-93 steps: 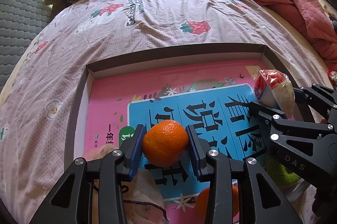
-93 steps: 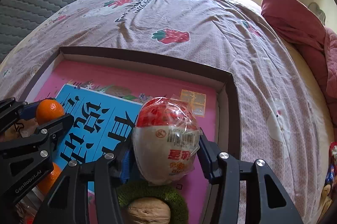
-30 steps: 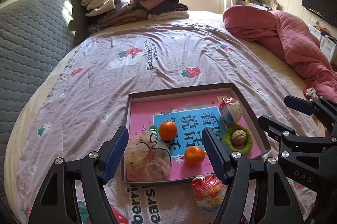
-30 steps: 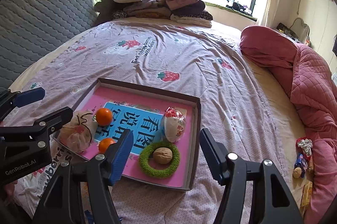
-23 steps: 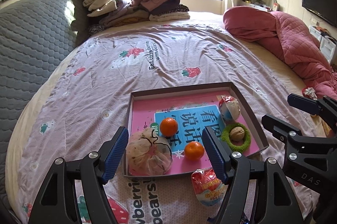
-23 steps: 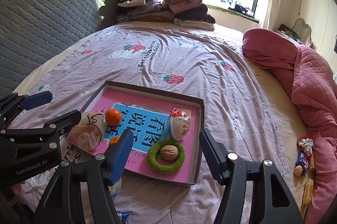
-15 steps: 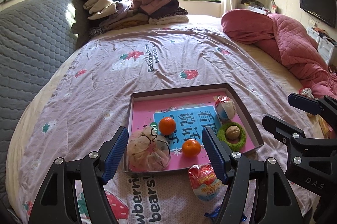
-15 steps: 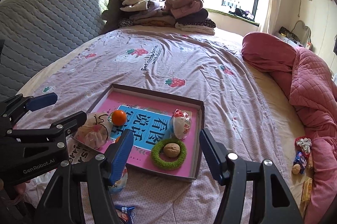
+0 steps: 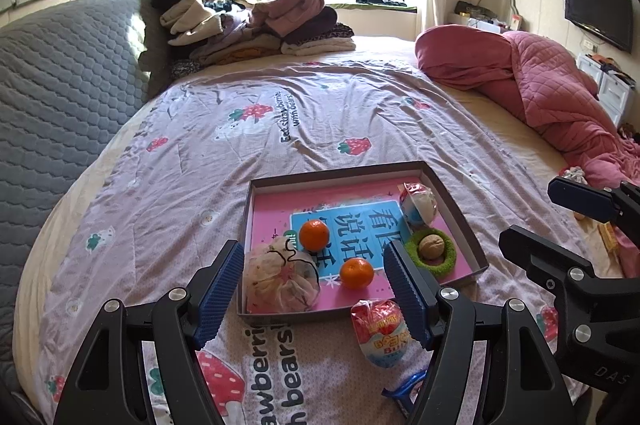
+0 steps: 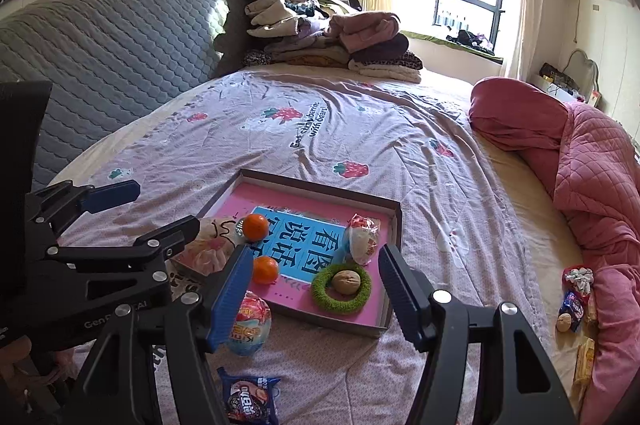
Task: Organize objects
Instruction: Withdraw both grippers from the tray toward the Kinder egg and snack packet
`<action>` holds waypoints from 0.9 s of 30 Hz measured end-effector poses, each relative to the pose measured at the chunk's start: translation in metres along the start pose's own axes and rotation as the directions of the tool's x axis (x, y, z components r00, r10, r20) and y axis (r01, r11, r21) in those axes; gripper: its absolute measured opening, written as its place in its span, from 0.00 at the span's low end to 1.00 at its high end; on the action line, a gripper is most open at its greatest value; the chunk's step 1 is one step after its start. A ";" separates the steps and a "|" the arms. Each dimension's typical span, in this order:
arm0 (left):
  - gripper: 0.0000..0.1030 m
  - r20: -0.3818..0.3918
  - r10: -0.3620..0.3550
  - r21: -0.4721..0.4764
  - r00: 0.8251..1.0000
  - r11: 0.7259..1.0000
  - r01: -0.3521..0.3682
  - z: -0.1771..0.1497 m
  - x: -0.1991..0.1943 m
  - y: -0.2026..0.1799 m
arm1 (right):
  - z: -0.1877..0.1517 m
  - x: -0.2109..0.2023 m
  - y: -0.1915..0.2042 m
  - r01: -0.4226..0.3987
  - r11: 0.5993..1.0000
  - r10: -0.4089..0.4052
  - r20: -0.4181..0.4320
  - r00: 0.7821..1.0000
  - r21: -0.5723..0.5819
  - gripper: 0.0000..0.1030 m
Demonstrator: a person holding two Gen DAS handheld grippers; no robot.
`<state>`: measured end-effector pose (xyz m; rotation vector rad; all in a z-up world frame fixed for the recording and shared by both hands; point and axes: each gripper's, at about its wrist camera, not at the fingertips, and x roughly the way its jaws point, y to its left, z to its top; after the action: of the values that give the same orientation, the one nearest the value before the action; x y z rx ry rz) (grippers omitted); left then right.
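A shallow brown tray (image 9: 460, 213) with a pink printed floor lies on the bed. In it are two oranges (image 9: 314, 234) (image 9: 356, 273), a mesh pouch (image 9: 280, 275), a wrapped egg-shaped snack (image 9: 419, 206) and a walnut (image 9: 431, 248) inside a green ring (image 10: 320, 291). A second wrapped egg snack (image 9: 382, 331) lies on the sheet just outside the tray's near rim. My left gripper (image 9: 314, 249) hovers open and empty, back from the tray. My right gripper (image 10: 316, 257) is likewise open and empty, at the tray's near right.
A dark snack packet (image 10: 250, 399) lies on the sheet nearest me. Small snacks (image 10: 572, 301) sit by the pink quilt (image 9: 552, 93) at the right edge. Folded clothes (image 9: 256, 21) are stacked at the head, against the grey headboard (image 10: 100, 45).
Both grippers have drawn back and upward from the tray, which looks smaller now. Earlier they closed around an orange and the wrapped egg snack; both lie free in the tray.
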<state>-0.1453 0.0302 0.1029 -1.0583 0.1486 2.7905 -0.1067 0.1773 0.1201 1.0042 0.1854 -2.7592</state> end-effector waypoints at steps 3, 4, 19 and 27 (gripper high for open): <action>0.72 0.005 -0.002 0.004 1.000 1.000 0.002 -0.005 -0.005 -0.001 | -0.005 -0.006 0.002 -0.006 1.000 0.006 0.004 1.000 -0.001 0.63; 0.72 0.005 -0.002 0.005 1.000 1.000 0.002 -0.007 -0.007 -0.002 | -0.008 -0.008 0.003 -0.009 1.000 0.009 0.004 1.000 -0.001 0.63; 0.72 -0.039 0.006 0.012 0.999 1.000 -0.005 -0.043 -0.004 -0.002 | -0.053 -0.011 0.013 -0.020 1.000 0.019 -0.040 0.999 -0.009 0.63; 0.72 -0.050 0.005 0.007 0.999 1.000 -0.004 -0.056 -0.005 -0.004 | -0.072 -0.010 0.017 -0.030 1.000 0.030 -0.060 0.998 -0.003 0.63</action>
<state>-0.1047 0.0250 0.0645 -1.1281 0.1665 2.7665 -0.0501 0.1756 0.0708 1.0812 0.1833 -2.7025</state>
